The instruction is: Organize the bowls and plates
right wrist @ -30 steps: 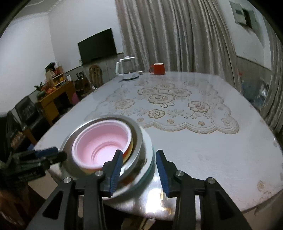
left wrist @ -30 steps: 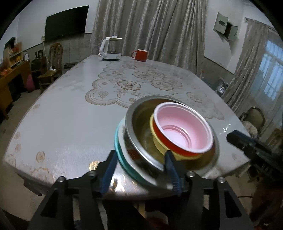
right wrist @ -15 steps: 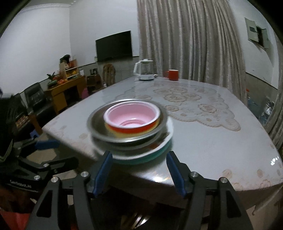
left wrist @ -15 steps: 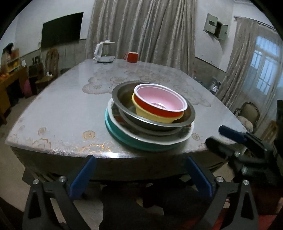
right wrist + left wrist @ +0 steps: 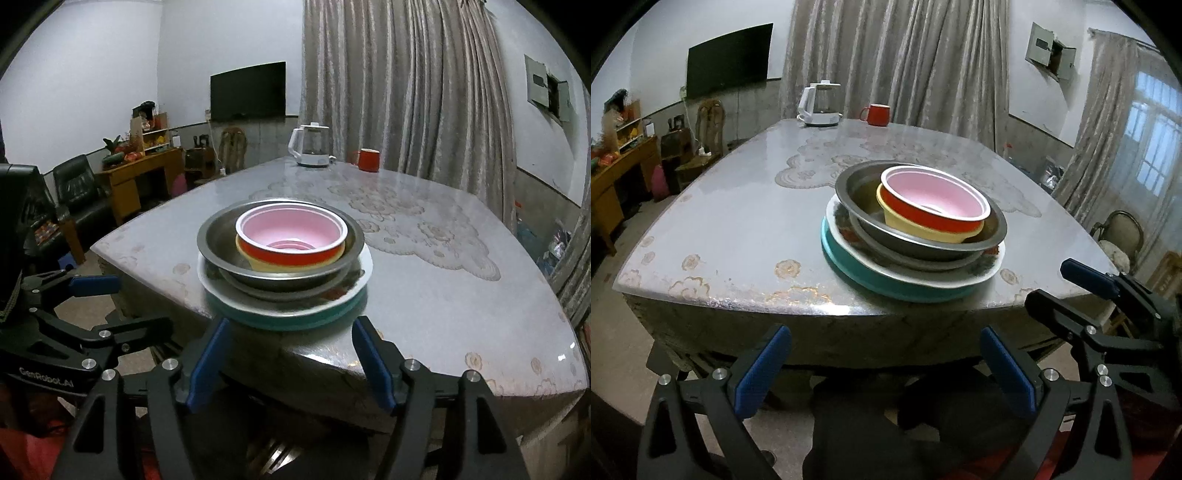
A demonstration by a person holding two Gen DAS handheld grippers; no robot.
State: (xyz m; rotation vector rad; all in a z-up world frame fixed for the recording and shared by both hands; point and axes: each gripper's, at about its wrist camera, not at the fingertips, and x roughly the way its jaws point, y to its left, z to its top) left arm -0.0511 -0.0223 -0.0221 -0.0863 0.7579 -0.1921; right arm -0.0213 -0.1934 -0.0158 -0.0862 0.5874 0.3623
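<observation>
A stack of dishes stands near the table's front edge: a teal plate (image 5: 897,291) at the bottom, a white patterned plate (image 5: 990,264), a steel bowl (image 5: 923,243), a yellow bowl (image 5: 908,223) and a red bowl with a pink inside (image 5: 934,199) on top. The stack also shows in the right wrist view, with the red bowl (image 5: 291,236) topmost and the teal plate (image 5: 295,319) lowest. My left gripper (image 5: 886,365) is open and empty, below and in front of the table edge. My right gripper (image 5: 291,360) is open and empty, just in front of the stack.
A white kettle (image 5: 820,105) and a red mug (image 5: 877,114) stand at the table's far end. A lace cloth (image 5: 406,218) lies under the table's glass top. Chairs and a wooden cabinet (image 5: 136,184) stand to the left, curtains behind.
Both grippers have let go of the stack, opened wide and drawn back and down from the table. The stack now rests on the table near its edge.
</observation>
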